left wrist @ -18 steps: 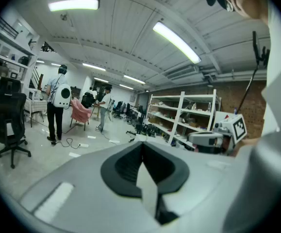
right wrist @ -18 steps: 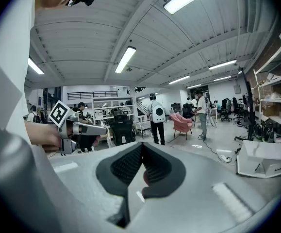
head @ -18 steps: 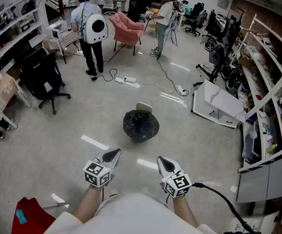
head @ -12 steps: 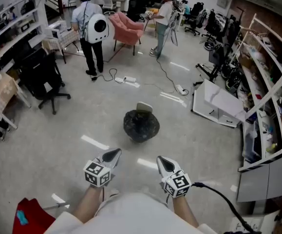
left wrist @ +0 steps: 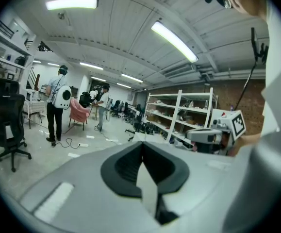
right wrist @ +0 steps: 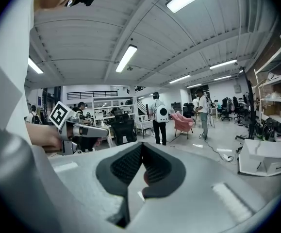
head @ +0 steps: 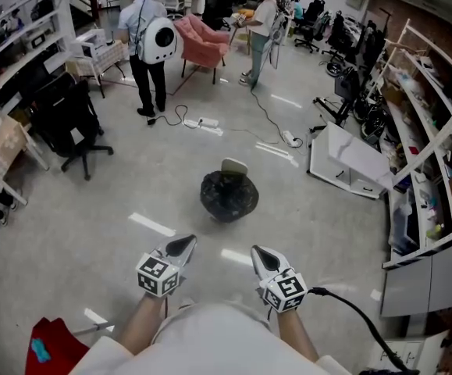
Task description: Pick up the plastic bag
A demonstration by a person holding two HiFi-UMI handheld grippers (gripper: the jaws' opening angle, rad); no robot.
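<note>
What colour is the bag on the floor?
Black. The bag shows best in the head view.

The plastic bag (head: 229,196) is black and glossy, its skin crumpled into many small folds that catch the light. It sits on the pale grey floor (head: 93,209) as a full, rounded, squat mound, upright, wider than it is tall. It lies to the left of the white cabinet (head: 350,162) tipped on the floor, well apart from it and a little nearer the camera. Nothing is gripping it.
</note>
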